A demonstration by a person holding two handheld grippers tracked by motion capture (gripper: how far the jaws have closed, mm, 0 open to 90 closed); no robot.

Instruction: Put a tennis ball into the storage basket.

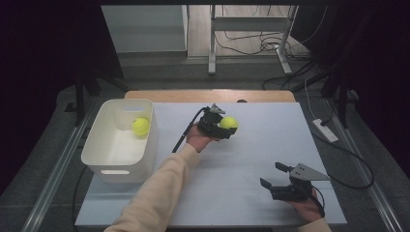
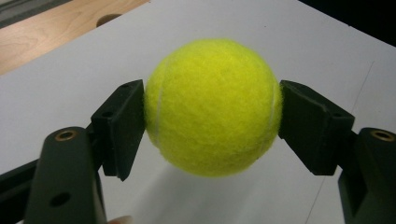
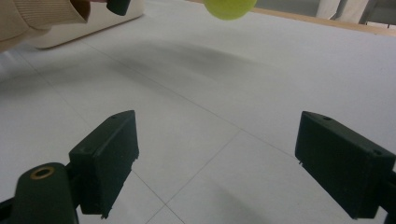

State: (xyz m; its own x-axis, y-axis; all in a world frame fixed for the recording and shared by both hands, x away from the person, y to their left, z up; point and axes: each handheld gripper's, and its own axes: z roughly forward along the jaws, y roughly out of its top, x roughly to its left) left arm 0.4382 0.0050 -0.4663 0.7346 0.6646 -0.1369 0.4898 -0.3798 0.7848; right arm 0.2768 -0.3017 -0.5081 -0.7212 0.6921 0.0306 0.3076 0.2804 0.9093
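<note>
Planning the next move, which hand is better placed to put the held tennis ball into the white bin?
Left. The left gripper already clamps the tennis ball nearer the white bin; the right gripper sits open, far away.

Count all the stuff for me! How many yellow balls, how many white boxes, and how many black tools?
Yellow tennis balls: 2, one in the left tool, one in the box
White box: 1
Black tools: 2, left tool, right tool
Total: 5

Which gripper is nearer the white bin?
Left. The left gripper, holding a tennis ball, is just right of the white bin; the right gripper is farther right, near the person.
</note>
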